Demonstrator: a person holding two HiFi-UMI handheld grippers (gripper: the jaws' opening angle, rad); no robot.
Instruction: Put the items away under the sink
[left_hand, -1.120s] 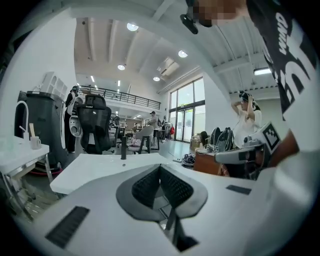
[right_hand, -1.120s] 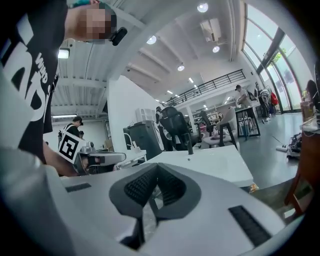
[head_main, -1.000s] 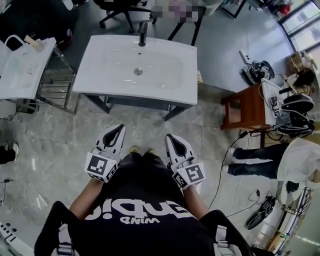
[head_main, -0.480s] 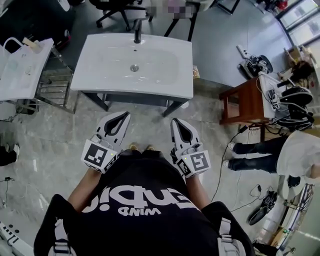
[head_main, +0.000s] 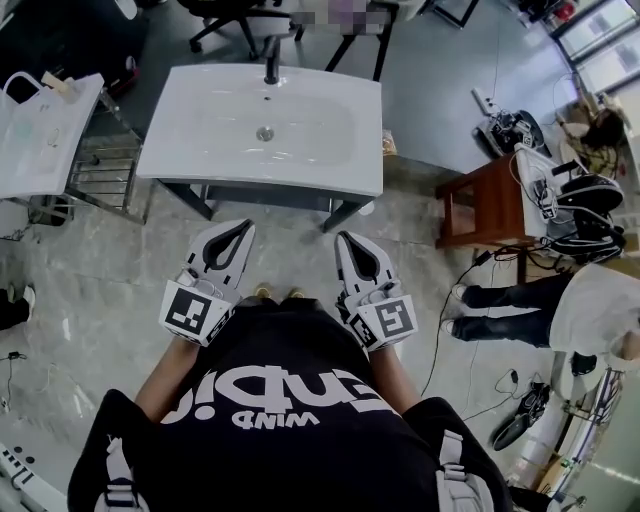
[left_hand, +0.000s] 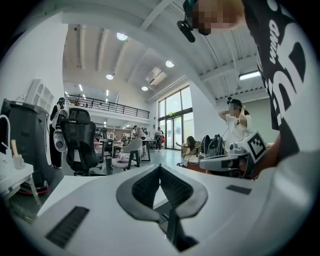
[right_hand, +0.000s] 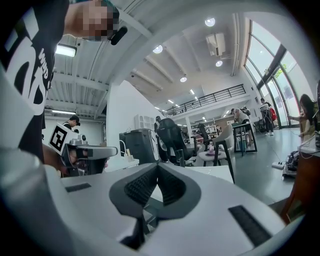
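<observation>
A white sink (head_main: 320, 160) with a black tap (head_main: 271, 62) stands on a dark frame in front of me in the head view. No items to put away show in any view. My left gripper (head_main: 241, 227) is held level just short of the sink's front edge, shut with nothing in it. My right gripper (head_main: 343, 239) is beside it, also shut and empty. In the left gripper view the left gripper (left_hand: 160, 167) points over the white sink top. In the right gripper view the right gripper (right_hand: 158, 166) does the same.
A second white basin (head_main: 40, 135) on a metal rack (head_main: 105, 175) stands at the left. A wooden stool (head_main: 490, 210) with cables is at the right, and a person (head_main: 590, 310) stands beyond it. Office chairs (head_main: 235, 15) are behind the sink.
Both grippers have come a little forward toward the sink's front edge and stay shut. The head view has shifted slightly.
</observation>
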